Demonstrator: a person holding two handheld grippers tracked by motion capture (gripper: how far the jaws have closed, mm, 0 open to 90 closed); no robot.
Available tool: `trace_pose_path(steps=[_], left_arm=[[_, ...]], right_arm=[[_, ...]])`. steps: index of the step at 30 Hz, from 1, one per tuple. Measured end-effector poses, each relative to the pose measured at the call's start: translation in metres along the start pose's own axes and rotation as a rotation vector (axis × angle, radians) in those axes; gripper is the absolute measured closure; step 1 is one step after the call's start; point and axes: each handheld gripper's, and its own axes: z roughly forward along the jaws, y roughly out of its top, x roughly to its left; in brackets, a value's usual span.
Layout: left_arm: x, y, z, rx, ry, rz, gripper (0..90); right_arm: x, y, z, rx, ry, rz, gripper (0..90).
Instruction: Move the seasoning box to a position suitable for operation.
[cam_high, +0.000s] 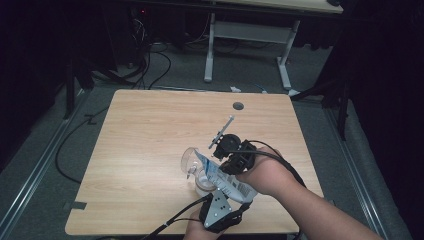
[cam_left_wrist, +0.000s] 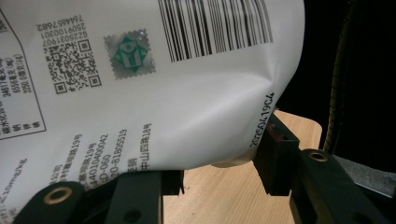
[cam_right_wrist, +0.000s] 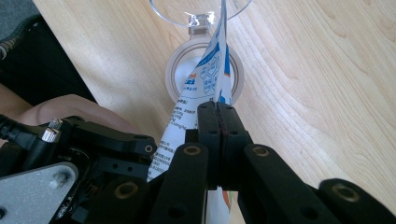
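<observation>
low and centre in the frame, the white pouch (cam_high: 225, 178) is pinched in the closed right claw (cam_right_wrist: 218, 122) and clamped across the half-open left claw (cam_left_wrist: 210, 175), its spout hidden.

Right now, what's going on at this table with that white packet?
A person with a gripper in each hand is holding a white printed pouch tilted over a small clear jar with its hinged lid flipped open. The right gripper is pinched shut on the pouch's thin edge, and the left gripper holds its fuller bottom end. Whether anything is pouring cannot be told. The wooden table holds the jar.
</observation>
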Motion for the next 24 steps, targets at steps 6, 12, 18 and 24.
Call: trace_pose_path(steps=[6, 12, 18, 24], left_arm=[[0.0001, 0.0002, 0.0001, -0.001, 0.000, 0.002, 59.1], [0.0000, 0.0009, 0.0002, -0.002, -0.002, 0.001, 59.1], [-0.0003, 0.0014, 0.0001, 0.000, -0.002, 0.001, 59.1], [-0.0001, 0.0021, 0.0001, 0.000, -0.004, -0.005, 59.1]], right_arm=[[0.0006, 0.0004, 0.0000, 0.004, -0.001, -0.003, 90.0], [0.0005, 0.0005, -0.0002, -0.002, 0.000, -0.004, 90.0], [0.0007, 0.0007, -0.0001, -0.004, 0.001, -0.003, 90.0], [0.0004, 0.0010, -0.0003, -0.005, 0.000, -0.003, 90.0]])
